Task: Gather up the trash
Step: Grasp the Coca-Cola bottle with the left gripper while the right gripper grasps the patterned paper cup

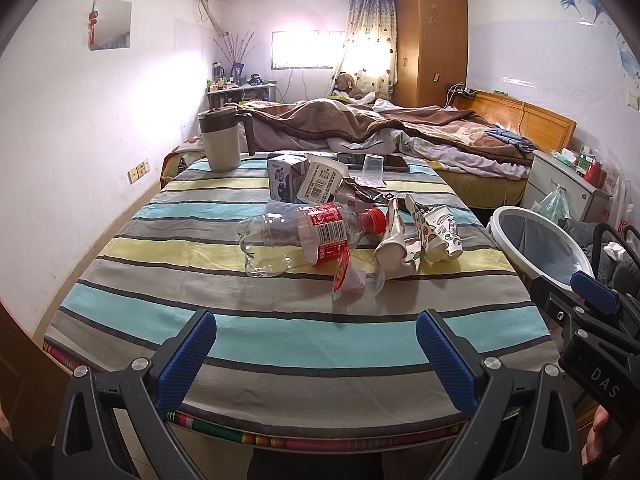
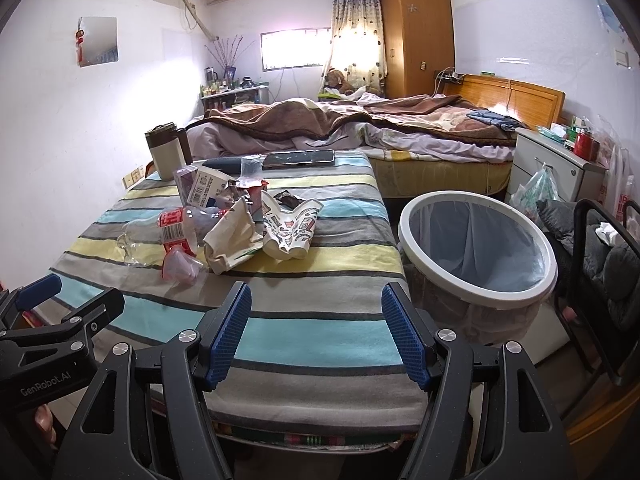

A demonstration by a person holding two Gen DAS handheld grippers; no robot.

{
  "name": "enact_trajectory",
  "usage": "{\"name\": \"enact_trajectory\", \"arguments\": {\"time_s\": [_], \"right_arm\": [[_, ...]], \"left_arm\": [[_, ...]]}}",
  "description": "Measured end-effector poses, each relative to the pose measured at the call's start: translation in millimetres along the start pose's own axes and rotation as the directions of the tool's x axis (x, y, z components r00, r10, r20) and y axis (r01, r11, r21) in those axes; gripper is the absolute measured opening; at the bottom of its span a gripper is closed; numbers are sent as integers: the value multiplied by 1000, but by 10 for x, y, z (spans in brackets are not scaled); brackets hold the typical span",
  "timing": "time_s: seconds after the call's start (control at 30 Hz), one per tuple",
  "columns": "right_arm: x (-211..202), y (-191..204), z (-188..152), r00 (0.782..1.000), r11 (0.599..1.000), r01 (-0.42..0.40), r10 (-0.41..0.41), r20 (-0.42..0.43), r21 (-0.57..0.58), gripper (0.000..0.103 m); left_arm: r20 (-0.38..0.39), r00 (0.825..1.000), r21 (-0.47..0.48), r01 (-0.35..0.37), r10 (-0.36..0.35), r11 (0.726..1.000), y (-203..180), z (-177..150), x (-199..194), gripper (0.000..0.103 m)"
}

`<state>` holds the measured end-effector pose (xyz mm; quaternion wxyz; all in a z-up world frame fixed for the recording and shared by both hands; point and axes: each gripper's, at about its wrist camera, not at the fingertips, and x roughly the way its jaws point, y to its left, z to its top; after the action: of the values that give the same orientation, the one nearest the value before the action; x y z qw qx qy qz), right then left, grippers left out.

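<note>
With both grippers' jaws wide and empty, the bottle (image 1: 304, 236) left of the bin (image 2: 476, 248) is best gripped mid-body.

A crushed clear plastic bottle (image 1: 298, 236) with a red label and red cap lay on its side at the middle of the striped table, cap toward three o'clock. Touching it at five o'clock lay a small clear cup (image 1: 354, 276) with a torn red lid. At three o'clock sat two flattened printed paper cups (image 1: 418, 234). At twelve o'clock stood a purple milk carton (image 1: 282, 180) beside a tilted white tub (image 1: 322, 182). The white-rimmed, bag-lined trash bin (image 2: 478, 250) stood just off the table's three o'clock edge.
</note>
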<state>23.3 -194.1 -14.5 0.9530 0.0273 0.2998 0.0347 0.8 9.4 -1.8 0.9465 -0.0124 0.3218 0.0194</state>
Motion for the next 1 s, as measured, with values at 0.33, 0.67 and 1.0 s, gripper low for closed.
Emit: {"name": "enact_trajectory", "arguments": {"time_s": [0.33, 0.67, 1.0], "right_arm": [[314, -26, 149, 1000, 1000, -23, 23, -19, 16, 69], [805, -33, 372, 994, 997, -49, 54, -92, 55, 69], [1192, -78, 481, 973, 989, -97, 118, -200, 115, 69]], "left_arm": [[-47, 998, -15, 43, -44, 999, 259, 153, 349, 102], [-75, 992, -52, 100, -104, 994, 652, 488, 762, 102], [-117, 983, 86, 155, -145, 984, 640, 749, 1065, 102]]}}
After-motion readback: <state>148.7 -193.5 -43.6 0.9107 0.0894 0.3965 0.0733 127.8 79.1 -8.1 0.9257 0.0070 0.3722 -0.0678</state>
